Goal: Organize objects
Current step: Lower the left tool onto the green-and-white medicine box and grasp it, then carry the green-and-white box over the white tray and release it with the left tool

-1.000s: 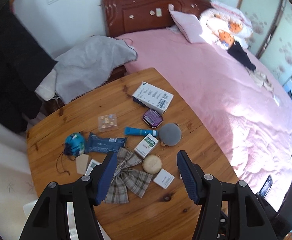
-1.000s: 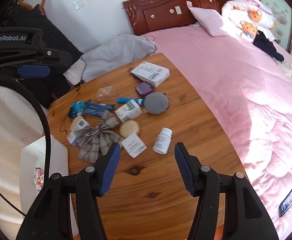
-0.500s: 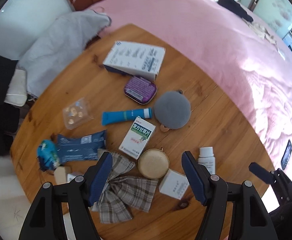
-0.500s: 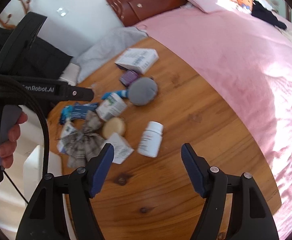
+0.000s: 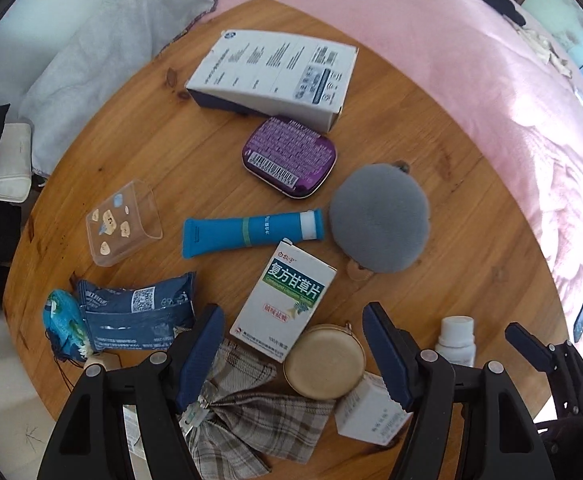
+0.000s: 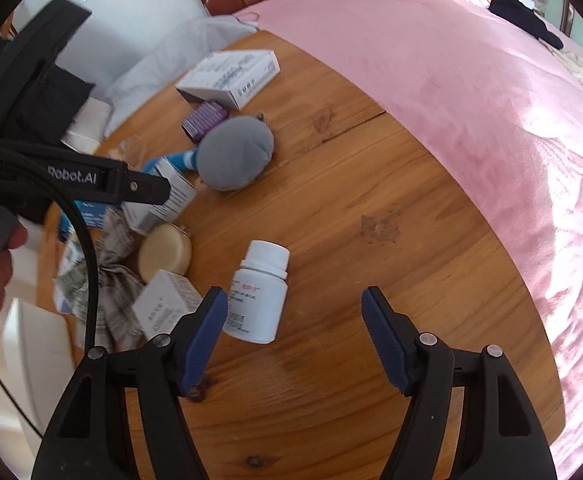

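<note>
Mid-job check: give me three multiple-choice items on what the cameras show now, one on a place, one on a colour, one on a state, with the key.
1. What lies directly beside the blue tube's capped end?
A. grey round pouch
B. plaid bow
C. clear plastic case

2. What colour is the flat tin next to the big white box?
A. green
B. purple
C. red

3. How is the white pill bottle placed?
A. upright
B. on its side
C. held in tongs

Key: 1 A, the grey round pouch sits by the blue tube cap. 2 B, the tin is purple. 3 B, the white pill bottle lies flat on the table.
</note>
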A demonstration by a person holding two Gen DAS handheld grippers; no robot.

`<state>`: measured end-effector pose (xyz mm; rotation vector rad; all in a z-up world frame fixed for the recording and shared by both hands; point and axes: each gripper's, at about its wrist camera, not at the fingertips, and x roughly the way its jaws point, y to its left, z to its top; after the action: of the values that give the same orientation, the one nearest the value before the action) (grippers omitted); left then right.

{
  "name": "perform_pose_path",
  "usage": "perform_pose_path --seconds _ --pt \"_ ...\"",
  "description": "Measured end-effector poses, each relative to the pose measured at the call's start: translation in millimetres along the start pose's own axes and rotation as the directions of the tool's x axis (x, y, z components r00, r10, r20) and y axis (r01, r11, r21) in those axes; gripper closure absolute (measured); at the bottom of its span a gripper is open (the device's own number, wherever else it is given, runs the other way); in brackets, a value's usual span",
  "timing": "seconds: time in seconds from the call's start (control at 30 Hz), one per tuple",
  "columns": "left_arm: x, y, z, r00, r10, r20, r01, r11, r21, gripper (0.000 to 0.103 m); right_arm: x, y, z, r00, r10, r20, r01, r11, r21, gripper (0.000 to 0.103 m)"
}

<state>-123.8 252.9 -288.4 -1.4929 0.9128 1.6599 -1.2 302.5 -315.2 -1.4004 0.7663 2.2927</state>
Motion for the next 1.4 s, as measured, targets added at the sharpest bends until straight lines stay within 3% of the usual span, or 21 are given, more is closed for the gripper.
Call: perform_pose_path --seconds 0.2,0.3,0.5,0.73,1.07,1.4 --pt "12.3 -4.5 2.8 1.0 0.021 -0.021 -0.021 1.0 0.02 0.031 6.9 9.4 -0.1 0.999 -0.023 -0.032 0.021 0.997 -0.068 0.033" --pt "16.0 -6.0 4.3 1.0 0.022 -0.022 -0.021 1.0 0.022 0.032 12.2 13.3 -2.0 0.997 -0.042 -0.062 0.036 0.994 -0.098 0.048" --pt "24.0 -8.3 5.4 0.998 0.047 -0.037 -0.046 0.999 0.028 0.049 16.2 18.9 -3.5 0.992 -0.108 -0.061 0.097 0.982 -0.163 0.07" --pt "28.9 -17.9 2.1 0.997 0.064 -0.054 -0.061 0.996 0.062 0.068 15.9 12.4 -6.4 0.992 -0.102 -0.074 0.087 0.98 -0.18 0.093" --pt "23.3 -22.1 -7.4 0.997 0.07 -0.04 -0.069 0.997 0.038 0.069 7.3 7.6 -13.7 0.995 -0.084 -0.06 0.072 0.98 -0.187 0.1" --pt "-18.3 -13.5 -27.0 0.997 0.064 0.034 -0.063 0.998 -0.006 0.068 -5.4 14.4 -16.8 0.998 -0.05 -0.022 0.046 0.984 -0.17 0.101"
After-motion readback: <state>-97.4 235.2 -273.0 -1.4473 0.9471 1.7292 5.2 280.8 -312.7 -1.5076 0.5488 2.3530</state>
